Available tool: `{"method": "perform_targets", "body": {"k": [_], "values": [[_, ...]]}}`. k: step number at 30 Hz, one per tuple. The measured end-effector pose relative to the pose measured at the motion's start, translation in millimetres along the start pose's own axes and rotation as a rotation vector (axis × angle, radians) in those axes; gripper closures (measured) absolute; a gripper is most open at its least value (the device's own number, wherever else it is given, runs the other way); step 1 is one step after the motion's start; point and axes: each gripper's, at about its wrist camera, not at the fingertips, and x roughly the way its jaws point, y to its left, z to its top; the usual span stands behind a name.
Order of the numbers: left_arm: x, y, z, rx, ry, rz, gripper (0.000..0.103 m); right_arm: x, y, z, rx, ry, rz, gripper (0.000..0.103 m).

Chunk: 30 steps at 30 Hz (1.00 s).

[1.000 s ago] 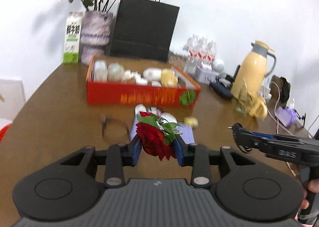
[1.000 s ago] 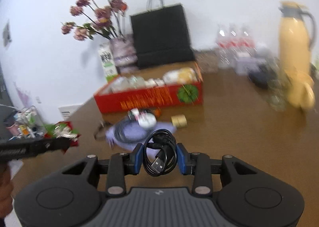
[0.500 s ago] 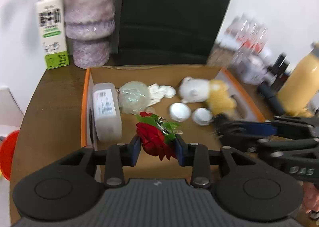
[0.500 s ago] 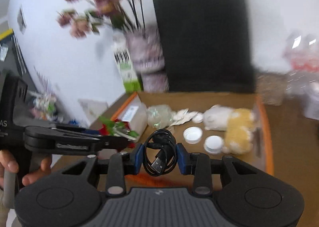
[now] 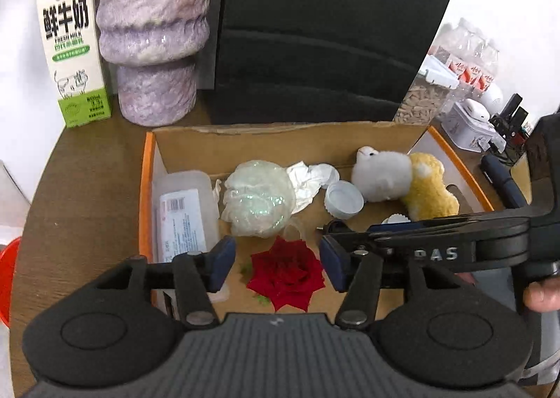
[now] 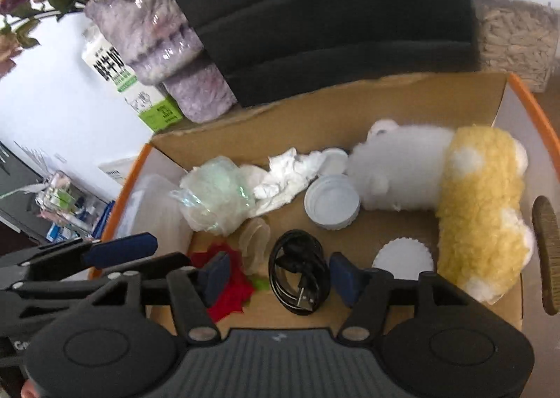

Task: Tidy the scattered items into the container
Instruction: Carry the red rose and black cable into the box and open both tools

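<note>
The left gripper (image 5: 276, 263) is hovering over the near end of the cardboard box (image 5: 147, 188), its fingers (image 5: 220, 263) having just been opening and now standing apart with gaps on both sides of the red rose (image 5: 285, 273); the rose is lying on the box floor at the lower centre of the left view, gripped by nothing. The right gripper (image 6: 278, 273) is hanging beside it, its fingers (image 6: 341, 275) likewise just spread; the coiled black cable (image 6: 297, 273) is lying between them on the box floor, seemingly free of both pads. Both items are therefore sitting inside the container, which is already holding a plush toy (image 6: 455, 195), a white lid (image 6: 330, 202), crumpled white paper (image 6: 287, 177), a clear wrapper bundle (image 5: 257, 202) and a plastic tub (image 5: 182, 212) at its left wall. This pair looks delivered; whether more is waiting on the tabletop (image 5: 80, 195) cannot be told, since both views are filled by the box.
</note>
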Motion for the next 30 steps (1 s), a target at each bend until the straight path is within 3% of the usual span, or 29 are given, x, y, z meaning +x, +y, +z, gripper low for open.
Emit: {"method": "perform_targets", "body": {"k": [3, 9, 13, 19, 24, 30], "values": [[-10.9, -3.7, 2.8, -0.007, -0.023, 0.014, 0.033, -16.3, 4.5, 0.2, -0.018, -0.032, -0.014, 0.039], [-43.2, -16.2, 3.1, 0.006, -0.046, 0.05, 0.026, -59.0, 11.0, 1.1, -0.05, -0.083, -0.043, 0.032], [-80.4, -30.9, -1.4, 0.061, -0.104, 0.08, 0.023, -98.3, 10.9, -8.0, -0.061, -0.129, -0.08, 0.019], [-143.0, -48.5, -10.3, 0.058, -0.186, 0.112, 0.02, -164.6, 15.9, -30.3, -0.122, -0.189, -0.144, 0.017], [-201.8, -60.9, -40.7, 0.008, -0.346, 0.167, 0.012, -211.8, 20.3, -59.2, -0.166, -0.244, -0.133, 0.011], [-240.8, -71.4, -91.4, -0.024, -0.376, 0.125, 0.008, -242.1, 24.5, -105.2, -0.215, -0.269, -0.145, 0.01]]}}
